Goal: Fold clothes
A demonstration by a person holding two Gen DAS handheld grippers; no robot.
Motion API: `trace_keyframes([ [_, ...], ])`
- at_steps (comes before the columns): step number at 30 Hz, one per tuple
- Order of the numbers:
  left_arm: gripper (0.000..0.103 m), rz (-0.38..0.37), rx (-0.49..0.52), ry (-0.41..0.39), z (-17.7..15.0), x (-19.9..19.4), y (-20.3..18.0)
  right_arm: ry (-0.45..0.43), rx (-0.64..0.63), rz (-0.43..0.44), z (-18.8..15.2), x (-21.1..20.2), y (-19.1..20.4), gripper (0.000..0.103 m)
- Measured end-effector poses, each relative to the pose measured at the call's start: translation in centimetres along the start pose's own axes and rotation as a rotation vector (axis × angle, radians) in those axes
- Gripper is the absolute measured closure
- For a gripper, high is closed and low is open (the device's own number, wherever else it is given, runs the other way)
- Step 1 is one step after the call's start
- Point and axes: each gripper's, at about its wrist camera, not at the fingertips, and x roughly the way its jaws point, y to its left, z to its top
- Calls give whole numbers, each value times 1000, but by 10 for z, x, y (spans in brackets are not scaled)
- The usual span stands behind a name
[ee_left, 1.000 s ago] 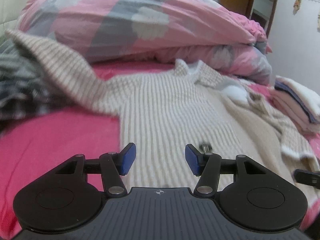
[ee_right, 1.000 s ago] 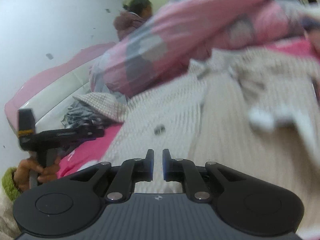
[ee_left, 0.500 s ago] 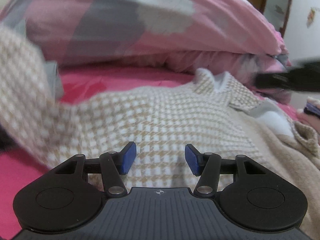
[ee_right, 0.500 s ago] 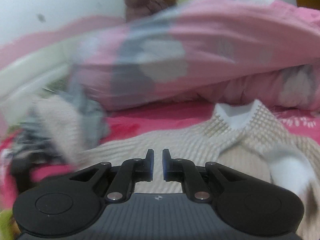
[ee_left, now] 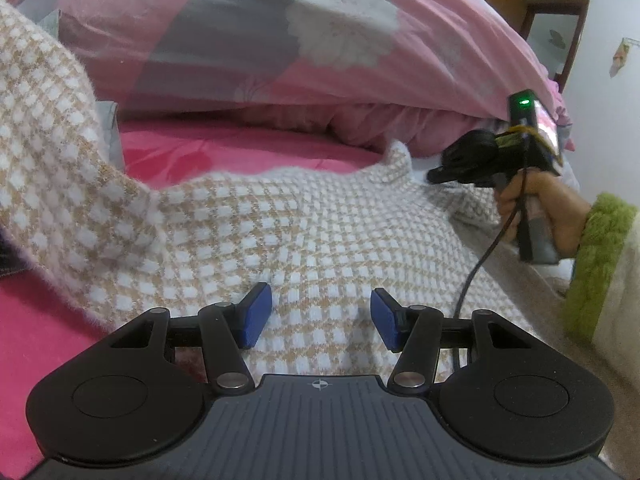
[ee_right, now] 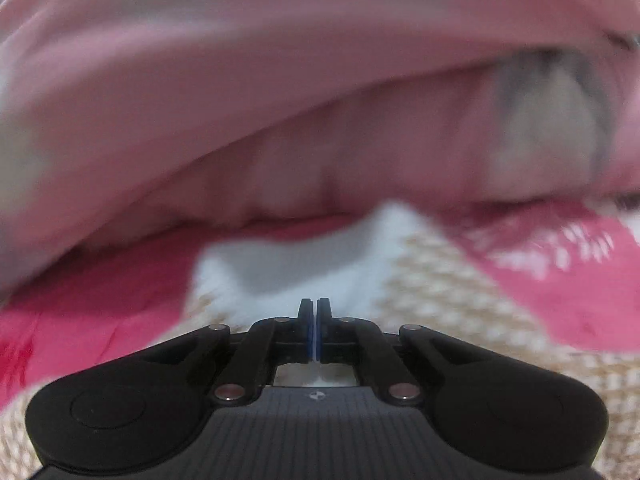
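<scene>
A checked sweater (ee_left: 304,240) lies spread on the pink bed (ee_left: 240,148), one sleeve (ee_left: 48,152) raised at left, its collar (ee_right: 320,264) toward the quilt (ee_left: 280,40). The left gripper (ee_left: 318,316) hovers over the knit with jaws spread, holding nothing. The right gripper (ee_right: 314,320), held in a hand (ee_left: 536,208), is pressed closed at the collar; whether cloth is caught between its pads cannot be told. A thin pinch could slip off the fuzzy knit, and the loose sleeve could drag any fold askew.
</scene>
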Motion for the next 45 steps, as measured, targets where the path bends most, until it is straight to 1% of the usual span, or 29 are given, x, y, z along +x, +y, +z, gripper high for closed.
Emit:
trace_keyframes([
  [2,48,-1,-2,-1,0,0,1,-6,42,43,4,-13,-9,103],
  [4,48,1,1,-1,0,0,1,-24,-15,133,2,-30,8,103],
  [5,48,2,2,-2,0,0,1,-4,-52,179,-1,-32,19,103],
  [7,48,1,1,-2,1,2,0,72,-141,240,-11,-25,44,103],
  [8,48,-1,-1,-3,1,3,1,101,-172,221,-15,-15,53,103],
  [10,48,-4,-3,-5,1,4,2,137,-188,142,-22,14,59,103],
  [12,48,-6,-5,-5,1,5,2,92,-124,83,-17,37,47,103],
  [13,48,-8,-7,-7,1,5,2,63,-61,62,-10,44,37,103],
  [16,48,-12,-13,-7,1,5,3,0,41,10,0,40,21,103],
  [17,48,-12,-13,-7,1,5,3,-15,70,8,3,37,16,103],
  [19,48,-9,-13,-6,1,6,2,-3,86,90,3,19,9,103],
  [23,48,-5,-11,-6,2,8,2,133,5,250,-15,2,17,103],
  [24,48,-6,-11,-6,2,7,2,182,-9,255,-18,11,20,103],
  [25,48,-7,-13,-8,2,7,2,207,-2,231,-20,23,22,103],
  [26,48,-12,-17,-10,2,7,3,195,21,213,-20,33,20,103],
  [28,48,-24,-32,-14,2,7,5,139,81,178,-10,54,14,103],
  [29,48,-32,-41,-16,2,7,7,126,110,155,-7,54,9,103],
  [36,48,-66,-92,-20,2,7,15,-63,76,156,-13,-140,-25,103],
  [42,48,-101,-161,-33,9,5,26,-227,36,150,-20,-311,-54,102],
  [43,48,-106,-172,-37,10,4,27,-264,-5,130,-31,-356,-61,101],
  [44,48,-109,-179,-39,12,3,29,-290,-36,111,-44,-396,-69,95],
  [45,48,-111,-184,-43,13,2,29,-310,-62,93,-58,-432,-77,85],
])
